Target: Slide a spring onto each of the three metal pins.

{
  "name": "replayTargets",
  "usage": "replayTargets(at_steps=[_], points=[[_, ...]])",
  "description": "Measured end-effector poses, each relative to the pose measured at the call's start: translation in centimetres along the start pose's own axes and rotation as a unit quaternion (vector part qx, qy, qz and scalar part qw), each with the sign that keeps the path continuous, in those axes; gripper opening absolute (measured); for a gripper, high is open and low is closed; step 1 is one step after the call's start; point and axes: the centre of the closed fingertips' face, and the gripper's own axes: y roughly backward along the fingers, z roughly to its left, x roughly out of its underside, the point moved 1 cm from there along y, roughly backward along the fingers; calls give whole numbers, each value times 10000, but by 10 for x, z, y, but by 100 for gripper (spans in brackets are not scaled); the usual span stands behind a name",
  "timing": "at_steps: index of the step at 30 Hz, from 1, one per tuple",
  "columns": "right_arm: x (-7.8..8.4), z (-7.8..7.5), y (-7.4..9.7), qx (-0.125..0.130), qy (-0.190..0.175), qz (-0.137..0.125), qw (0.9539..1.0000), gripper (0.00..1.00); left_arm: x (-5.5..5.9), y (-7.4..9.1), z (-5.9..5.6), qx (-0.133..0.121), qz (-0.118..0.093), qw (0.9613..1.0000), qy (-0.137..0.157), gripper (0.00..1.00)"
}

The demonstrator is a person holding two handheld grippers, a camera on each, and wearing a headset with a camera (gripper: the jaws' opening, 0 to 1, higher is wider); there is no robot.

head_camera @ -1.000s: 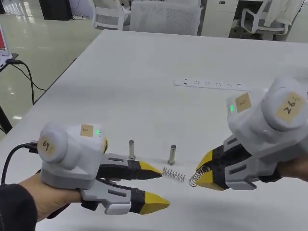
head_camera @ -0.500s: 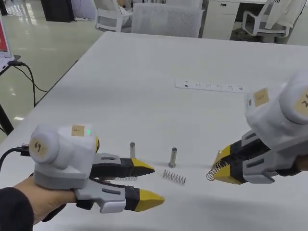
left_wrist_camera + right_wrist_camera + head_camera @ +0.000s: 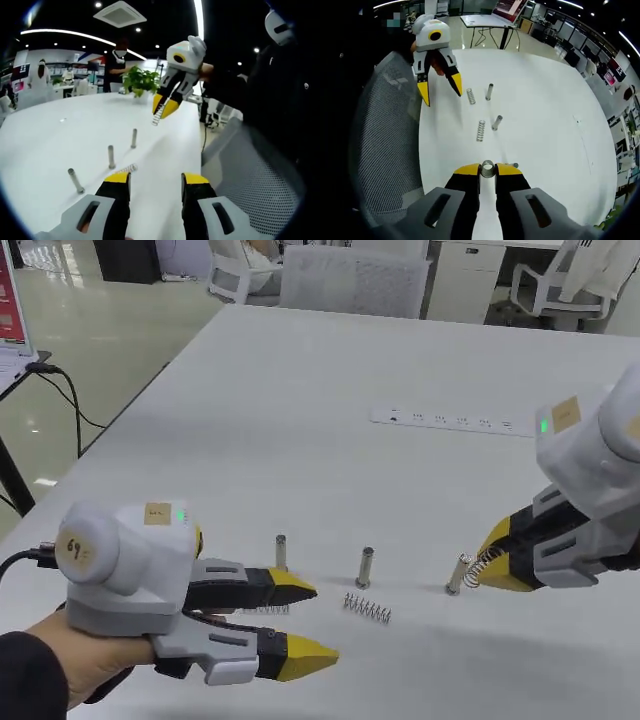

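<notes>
White surface point(image 3: 300, 420) carries everything. Right gripper point(image 3: 497, 570), jaws clenched on a spring point(image 3: 487, 562), holds it touching the rightmost pin point(image 3: 457, 575) near its top. Best to centre the coil over the tip, then push straight down. Left gripper point(image 3: 322, 622) hovers, jaws released. Three pins point(image 3: 366, 567); three springs point(image 3: 367, 608), two lying loose.

Left gripper point(image 3: 320, 620), right gripper point(image 3: 484, 565) white-grey; fingers point(image 3: 285, 585) black, yellow-tipped; spring point(image 3: 487, 169), pins point(image 3: 366, 567) silver; table point(image 3: 300, 420) white.
</notes>
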Motion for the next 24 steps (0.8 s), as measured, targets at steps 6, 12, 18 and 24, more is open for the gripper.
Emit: replayTargets(at_steps=[6, 12, 18, 24], points=[[5, -15, -1, 101, -31, 118, 9999, 8, -1, 1, 2, -39, -31, 10000, -10, 34], [10, -33, -7, 273, -48, 274, 9992, 8, 0, 2, 3, -68, -29, 10000, 10, 34], [14, -39, -16, 243, -65, 364, 9990, 8, 2, 4, 4, -106, -29, 9999, 35, 34], [16, -45, -24, 188, -164, 340, 9991, 8, 6, 4, 4, -143, -48, 9998, 90, 35]])
